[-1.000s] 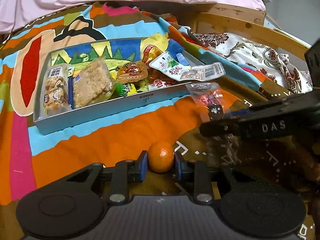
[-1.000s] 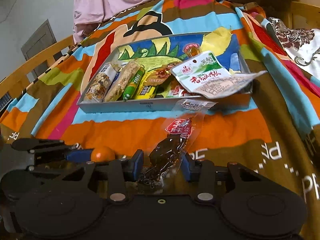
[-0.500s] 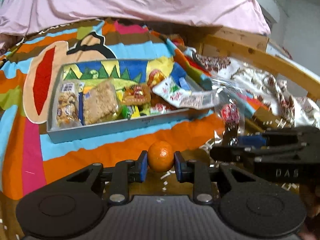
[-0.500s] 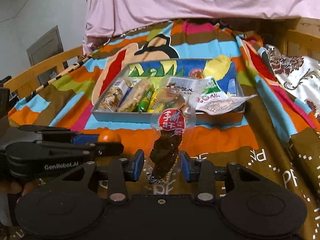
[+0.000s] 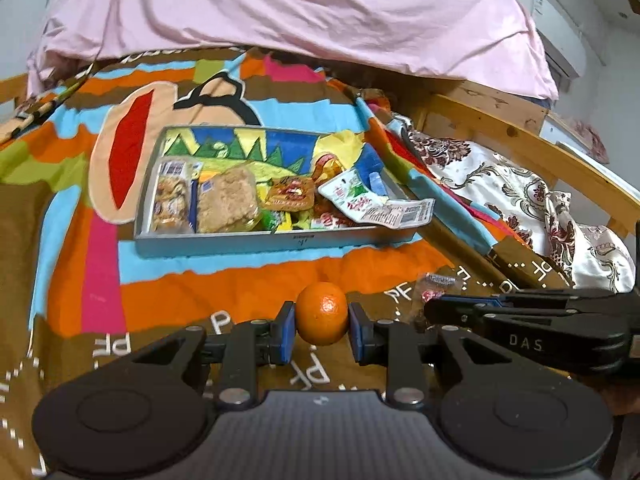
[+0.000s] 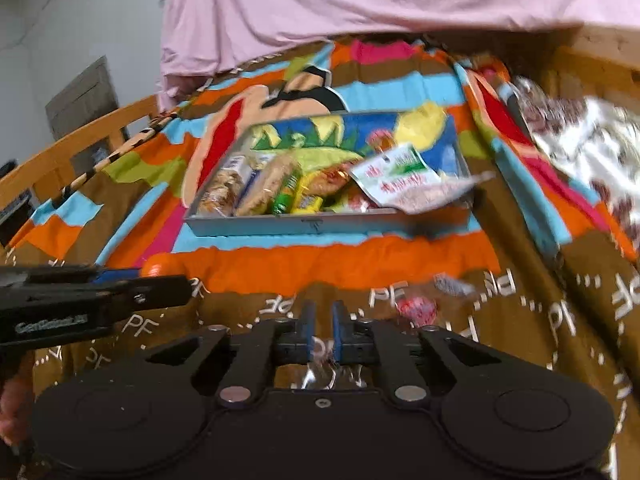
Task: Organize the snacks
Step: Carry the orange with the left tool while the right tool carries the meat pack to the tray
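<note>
The left gripper (image 5: 322,334) is pinching an orange (image 5: 322,312) between its blue pads (image 5: 286,332), which are pressing on the fruit's two sides. It is holding the orange above the blanket (image 5: 224,292), on the near side of the tray (image 5: 256,240) and apart from it. In the right wrist view this gripper is showing side-on at the left edge, with the orange peeking out past its tip.

The tray is lying flat on the blanket, further back and slightly left of the orange. Snacks are crowding its near half: a nut bar (image 5: 170,200) is lying at its left end, a rice cake (image 5: 226,200) is lying just beside that, and a white pouch (image 5: 352,196) is hanging over the right rim. A pink sheet (image 5: 280,8) is draping behind everything.

The right gripper (image 6: 322,332) is reaching in from the right, near the orange. Its jaws are closing, with only a narrow slit showing between the pads. A clear packet (image 6: 416,309) with a red label is sitting just right of its fingers, over the brown part of the blanket. Some shiny film is showing low between the fingers, but the view is blurring too much to tell whether the pads are gripping it.

A floral cloth (image 5: 500,184) is bunching up at the far right, beside a wooden rail (image 5: 500,120).
</note>
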`<state>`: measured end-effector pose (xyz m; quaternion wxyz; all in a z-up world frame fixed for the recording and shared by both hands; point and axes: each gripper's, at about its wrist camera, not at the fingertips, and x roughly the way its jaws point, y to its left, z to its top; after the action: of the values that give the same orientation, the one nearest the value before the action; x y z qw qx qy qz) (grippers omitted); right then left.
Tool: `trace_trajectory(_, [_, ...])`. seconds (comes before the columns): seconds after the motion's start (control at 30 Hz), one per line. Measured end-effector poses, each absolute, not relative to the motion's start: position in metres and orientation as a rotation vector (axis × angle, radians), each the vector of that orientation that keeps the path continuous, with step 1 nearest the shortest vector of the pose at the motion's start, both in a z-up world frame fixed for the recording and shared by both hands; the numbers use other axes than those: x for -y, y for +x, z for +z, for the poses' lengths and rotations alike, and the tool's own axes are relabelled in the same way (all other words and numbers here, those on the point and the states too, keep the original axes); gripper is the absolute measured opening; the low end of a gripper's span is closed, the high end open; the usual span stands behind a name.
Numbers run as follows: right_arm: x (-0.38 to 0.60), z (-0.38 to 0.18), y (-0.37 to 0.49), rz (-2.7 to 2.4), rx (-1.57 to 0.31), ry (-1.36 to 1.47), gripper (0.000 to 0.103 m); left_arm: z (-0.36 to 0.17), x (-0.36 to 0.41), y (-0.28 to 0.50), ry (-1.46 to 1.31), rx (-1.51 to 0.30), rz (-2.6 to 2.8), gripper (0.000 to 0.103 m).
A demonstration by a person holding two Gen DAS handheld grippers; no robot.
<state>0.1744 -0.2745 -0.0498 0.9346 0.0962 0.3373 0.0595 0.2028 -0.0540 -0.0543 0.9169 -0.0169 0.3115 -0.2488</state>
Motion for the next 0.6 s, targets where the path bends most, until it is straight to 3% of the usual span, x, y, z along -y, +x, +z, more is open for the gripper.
trace_trajectory(0.07, [0.282, -0.052, 0.173, 0.089, -0.705, 0.231, 0.030, -0.054, 0.054, 0.201, -0.028, -0.638, -0.500, 0.030])
trace_trajectory(0.13, [0.287, -0.056, 0.173, 0.065, -0.723, 0.258, 0.041, -0.054, 0.055, 0.201, -0.025, -0.634, -0.496, 0.030])
trace_trajectory(0.33, [0.297, -0.078, 0.183, -0.003, -0.810, 0.336, 0.056, -0.061, 0.056, 0.208, -0.032, -0.647, -0.499, 0.030])
trace_trajectory(0.5, [0.301, -0.089, 0.198, 0.039, -0.775, 0.439, 0.073, -0.064, 0.056, 0.214, -0.046, -0.651, -0.508, 0.030])
trace_trajectory(0.57, [0.299, -0.091, 0.208, 0.049, -0.765, 0.436, 0.072, -0.065, 0.056, 0.216, -0.057, -0.649, -0.511, 0.030])
trace_trajectory(0.6, [0.296, -0.092, 0.213, 0.051, -0.769, 0.423, 0.066, -0.065, 0.056, 0.218, -0.062, -0.647, -0.512, 0.030])
